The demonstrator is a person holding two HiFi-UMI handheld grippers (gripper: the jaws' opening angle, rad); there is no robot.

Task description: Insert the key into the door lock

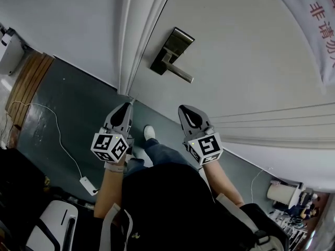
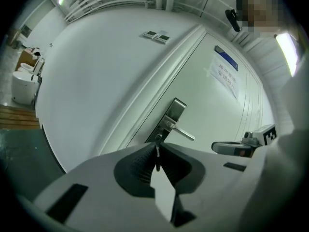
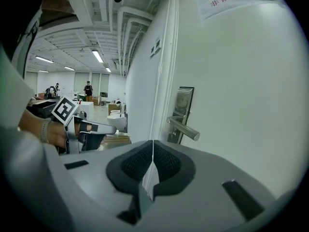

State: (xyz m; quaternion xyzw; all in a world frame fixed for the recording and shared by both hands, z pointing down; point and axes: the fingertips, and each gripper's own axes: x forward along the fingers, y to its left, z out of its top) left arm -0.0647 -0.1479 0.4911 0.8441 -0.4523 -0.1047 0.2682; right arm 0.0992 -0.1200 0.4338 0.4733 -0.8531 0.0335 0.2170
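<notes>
The grey door (image 1: 251,61) carries a dark metal lock plate (image 1: 171,50) with a lever handle (image 1: 180,75). My left gripper (image 1: 127,106) hangs below and left of the lock, near the door frame, well short of it. It is shut on a small key (image 2: 157,152), which stands upright between the jaws and points toward the lock plate (image 2: 171,116). My right gripper (image 1: 184,110) is level with the left one, below the handle, its jaws shut with nothing between them. In the right gripper view the lock plate (image 3: 184,111) and handle (image 3: 184,128) lie ahead, just right of the gripper (image 3: 153,145).
The white door frame (image 1: 138,35) runs left of the lock. A paper sign (image 1: 319,20) hangs on the door at upper right. On the dark floor lie a white cable with an adapter (image 1: 87,185) and a wooden strip (image 1: 29,85). My white shoe (image 1: 149,133) is below.
</notes>
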